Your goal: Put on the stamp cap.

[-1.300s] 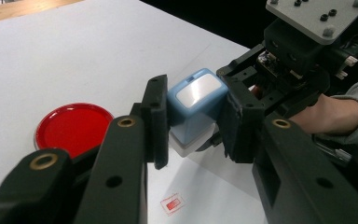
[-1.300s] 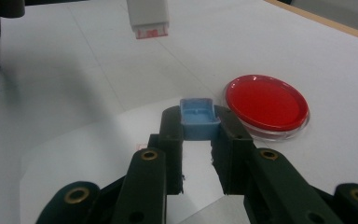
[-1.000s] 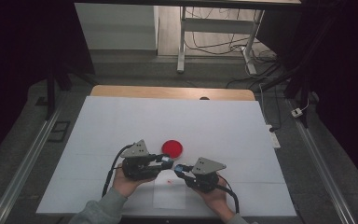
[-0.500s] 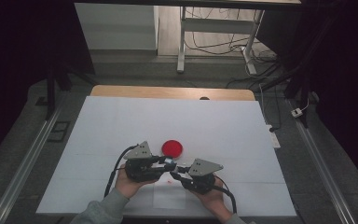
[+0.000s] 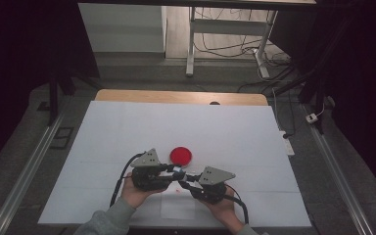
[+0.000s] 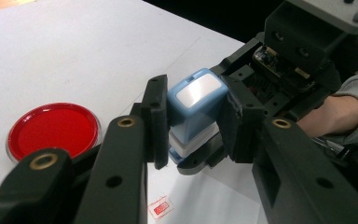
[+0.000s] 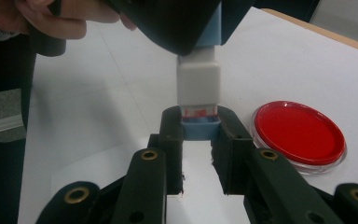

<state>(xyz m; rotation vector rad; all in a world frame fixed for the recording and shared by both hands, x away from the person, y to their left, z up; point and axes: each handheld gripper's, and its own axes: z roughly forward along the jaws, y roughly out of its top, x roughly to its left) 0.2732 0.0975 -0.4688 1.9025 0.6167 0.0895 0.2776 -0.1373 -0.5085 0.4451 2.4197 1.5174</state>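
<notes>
From the high view I see the red dish [image 5: 181,155] just beyond my left gripper [image 5: 176,171] and right gripper [image 5: 186,180], whose tips meet over the white sheet [image 5: 225,132]; both hands sit as they did a second ago. In the left gripper view, my jaws clamp the blue stamp [image 6: 196,105], with a red imprint [image 6: 161,208] below. In the right gripper view, my jaws pinch the stamp's blue cap [image 7: 199,129].

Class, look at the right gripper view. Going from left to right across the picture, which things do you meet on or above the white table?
The person's hand at the top left → the blue-and-white stamp held upright in the middle → the red ink pad on the table at the right.
</notes>
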